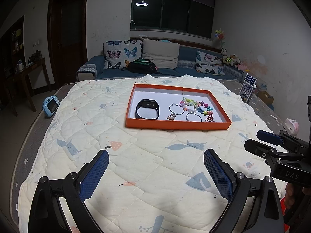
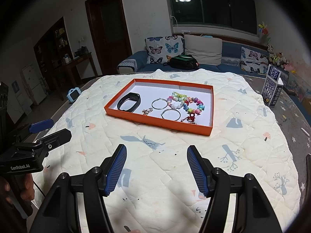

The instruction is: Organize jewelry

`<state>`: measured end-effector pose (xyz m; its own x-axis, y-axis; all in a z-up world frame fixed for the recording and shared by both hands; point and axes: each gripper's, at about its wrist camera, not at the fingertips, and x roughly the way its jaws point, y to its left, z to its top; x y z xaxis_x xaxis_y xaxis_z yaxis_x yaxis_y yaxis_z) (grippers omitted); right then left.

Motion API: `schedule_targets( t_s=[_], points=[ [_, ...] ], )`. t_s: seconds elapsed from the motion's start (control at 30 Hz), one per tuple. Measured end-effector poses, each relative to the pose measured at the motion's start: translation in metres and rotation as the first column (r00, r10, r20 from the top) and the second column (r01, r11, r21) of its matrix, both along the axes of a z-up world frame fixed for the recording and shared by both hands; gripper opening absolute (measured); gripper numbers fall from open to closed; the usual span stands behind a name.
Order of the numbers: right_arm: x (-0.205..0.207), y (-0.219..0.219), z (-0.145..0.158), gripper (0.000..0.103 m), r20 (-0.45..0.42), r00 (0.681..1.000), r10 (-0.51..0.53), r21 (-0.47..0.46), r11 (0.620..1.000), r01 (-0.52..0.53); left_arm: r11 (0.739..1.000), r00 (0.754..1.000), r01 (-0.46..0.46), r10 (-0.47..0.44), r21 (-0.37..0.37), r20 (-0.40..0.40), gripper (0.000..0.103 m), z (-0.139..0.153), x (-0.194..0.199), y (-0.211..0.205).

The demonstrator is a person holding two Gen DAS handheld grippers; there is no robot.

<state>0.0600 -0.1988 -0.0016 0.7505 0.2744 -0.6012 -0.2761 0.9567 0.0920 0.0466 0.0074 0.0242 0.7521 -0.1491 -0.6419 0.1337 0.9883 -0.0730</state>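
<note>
Blue sofa (image 1: 147,71) below dark window (image 1: 173,12).

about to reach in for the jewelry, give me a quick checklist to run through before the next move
1. Left gripper fingers spread with nothing between them: ok.
2. Right gripper fingers spread and empty: ok.
3. Orange tray lies flat on the quilt, ahead of both grippers: ok.
4. Black watch sits alone at the tray's left end, free to grasp: ok.
5. Two hoop earrings lie apart from each other: ok.
6. Bead bracelets separate from one another: not ok, they lie bunched together.
</note>
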Motion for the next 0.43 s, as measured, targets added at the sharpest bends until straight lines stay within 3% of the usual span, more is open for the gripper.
schedule_targets(
  t_s=[0.43],
  points=[
    [0.0021,0.0027,-0.0041,0.071,-0.011,1.0,0.005,0.0,1.0,-0.005,1.0,1.0,0.006,-0.006,0.001,-0.011,0.103,-0.006,0.0028,-0.0008]
  ],
)
